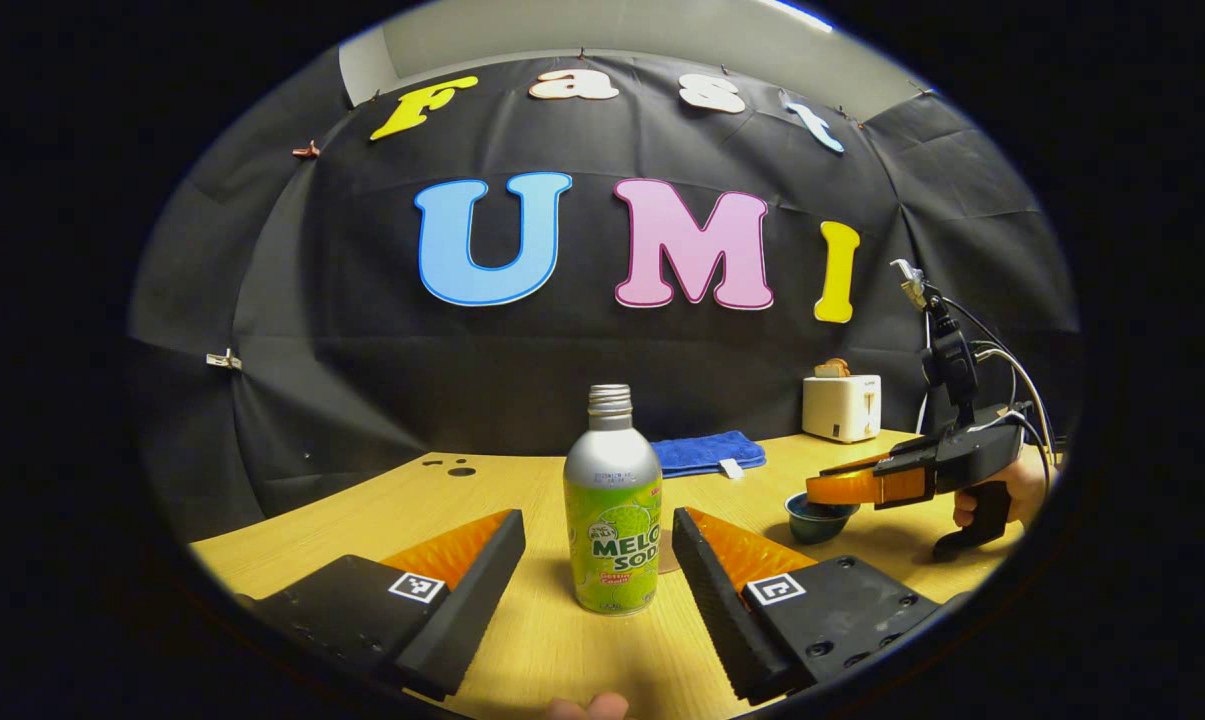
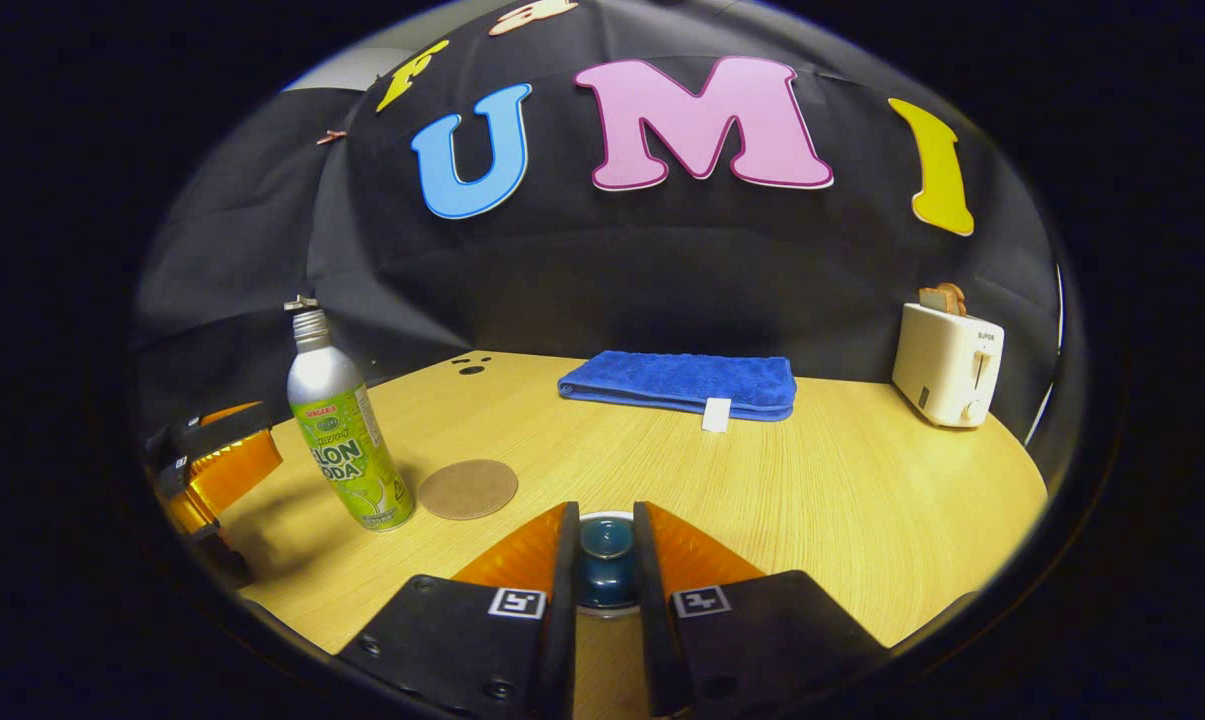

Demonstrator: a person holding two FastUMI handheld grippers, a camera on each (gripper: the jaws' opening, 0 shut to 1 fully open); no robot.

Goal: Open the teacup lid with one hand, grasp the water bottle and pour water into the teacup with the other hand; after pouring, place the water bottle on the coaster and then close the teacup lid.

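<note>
A silver bottle with a green label [image 1: 612, 500] stands upright on the wooden table [image 1: 522, 640], between the fingers of my left gripper [image 1: 597, 565], which is open and does not touch it. A round brown coaster [image 2: 468, 489] lies just right of the bottle [image 2: 347, 440]. In the right gripper view, my right gripper [image 2: 605, 512] is shut on the knob of the teal teacup lid [image 2: 605, 555]. The left gripper view shows the right gripper [image 1: 862, 485] directly over the teal teacup [image 1: 820, 518]. Whether the lid is lifted off the cup I cannot tell.
A folded blue towel [image 2: 682, 382] lies at the back of the table. A white toaster [image 2: 947, 365] with toast in it stands at the back right. A hand [image 1: 1022, 480] holds the right gripper. My left gripper [image 2: 212, 460] shows left of the bottle.
</note>
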